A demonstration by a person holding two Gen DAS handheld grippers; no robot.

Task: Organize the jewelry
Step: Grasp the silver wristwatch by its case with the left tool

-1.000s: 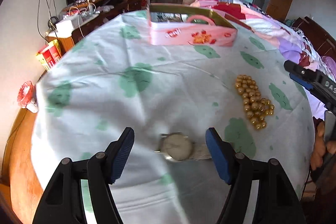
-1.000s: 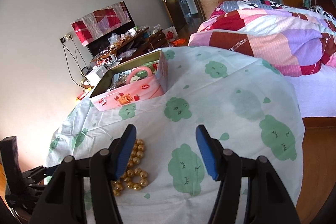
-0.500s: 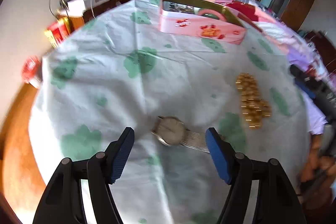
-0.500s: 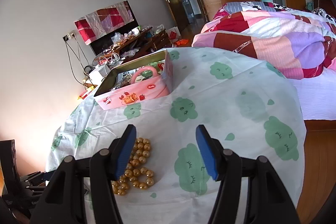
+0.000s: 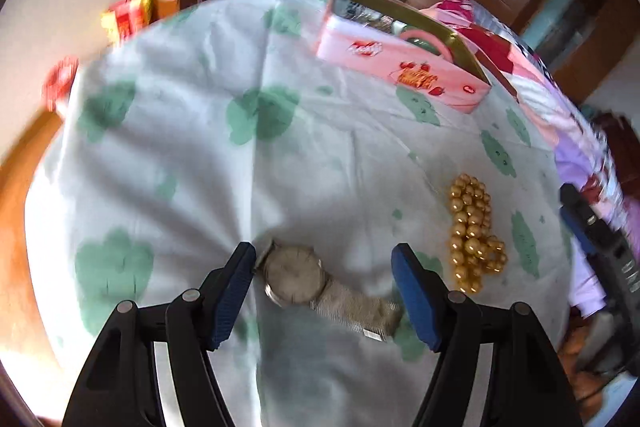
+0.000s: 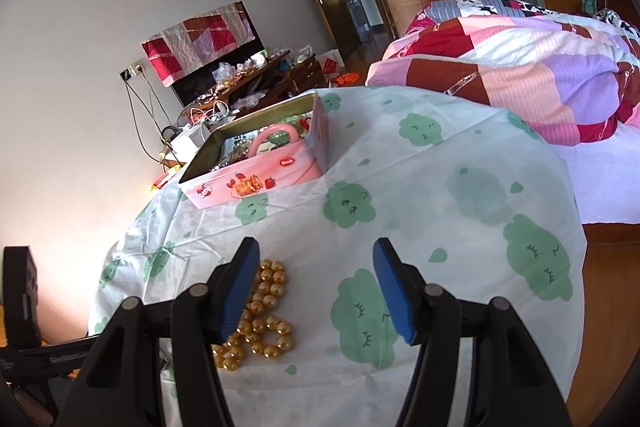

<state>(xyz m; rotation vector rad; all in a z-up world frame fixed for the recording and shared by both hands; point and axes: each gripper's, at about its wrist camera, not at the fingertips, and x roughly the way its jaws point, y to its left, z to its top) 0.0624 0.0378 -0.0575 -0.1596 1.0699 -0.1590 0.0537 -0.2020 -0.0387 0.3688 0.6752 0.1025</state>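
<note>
My left gripper (image 5: 324, 287) stands wide open over the round silver watch with the mesh band (image 5: 294, 275); the dial is beside the left pad (image 5: 234, 287), and the band runs slanted to the near right. It lies flat on the green-printed white cloth (image 5: 200, 155). My right gripper (image 6: 316, 287) is open and empty, with the heap of gold beads (image 6: 260, 311) just to its left.

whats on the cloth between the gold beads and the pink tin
Nothing: in the right wrist view, only bare green-patterned tablecloth lies between the gold beads and the pink tin.
</note>
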